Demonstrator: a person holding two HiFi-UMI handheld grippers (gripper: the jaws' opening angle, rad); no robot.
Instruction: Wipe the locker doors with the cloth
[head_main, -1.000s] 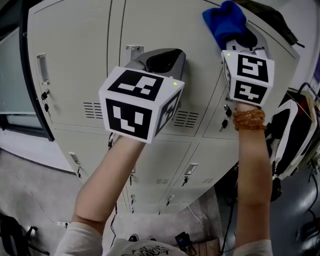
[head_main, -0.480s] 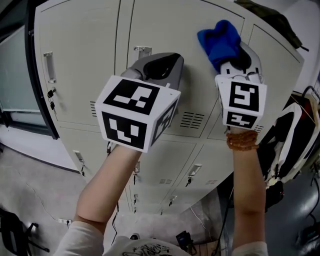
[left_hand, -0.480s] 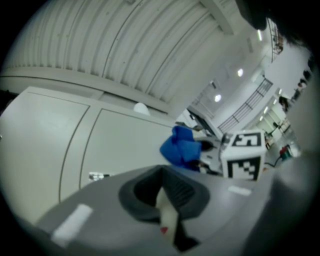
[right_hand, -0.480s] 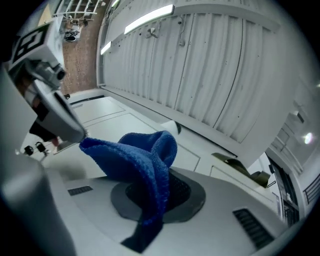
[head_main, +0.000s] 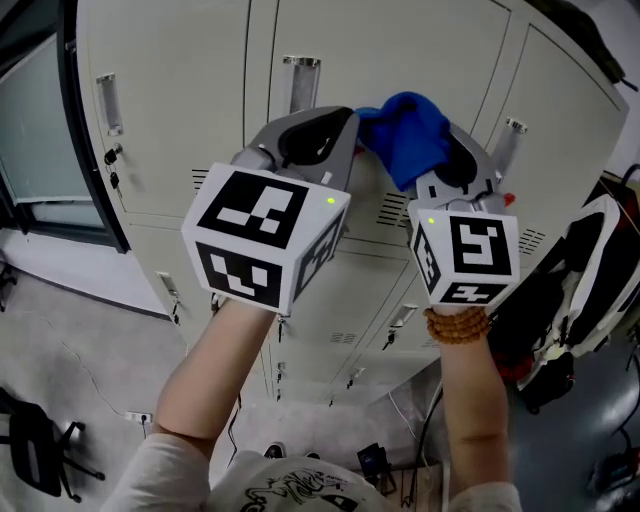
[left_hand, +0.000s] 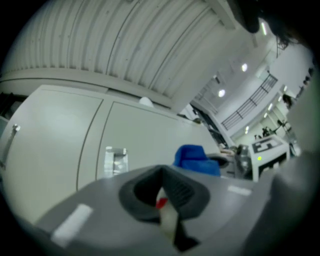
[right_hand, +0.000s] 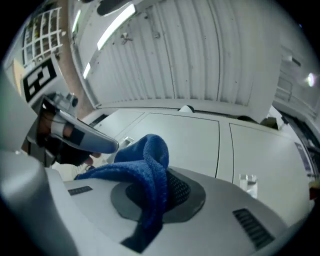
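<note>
A blue cloth (head_main: 405, 135) is bunched in my right gripper (head_main: 437, 165), which is shut on it and holds it up against the pale grey locker doors (head_main: 400, 45), near the seam between two upper doors. In the right gripper view the cloth (right_hand: 150, 167) drapes over the jaws, hiding the tips. My left gripper (head_main: 312, 128) is raised just left of the cloth, shut with nothing in it, its tip close to the door below a metal handle (head_main: 300, 80). The left gripper view shows the cloth (left_hand: 195, 159) at its right.
Further handles (head_main: 108, 100) (head_main: 510, 135), hanging keys (head_main: 112, 158) and vent slots (head_main: 395, 210) stick out from the doors. A black-and-white bag (head_main: 560, 300) hangs at the right. A dark window frame (head_main: 70, 130) borders the lockers at the left. Cables lie on the floor.
My right gripper has carried the cloth down and to the left across the door, from the upper right corner to beside the left gripper. The left gripper stays raised.
</note>
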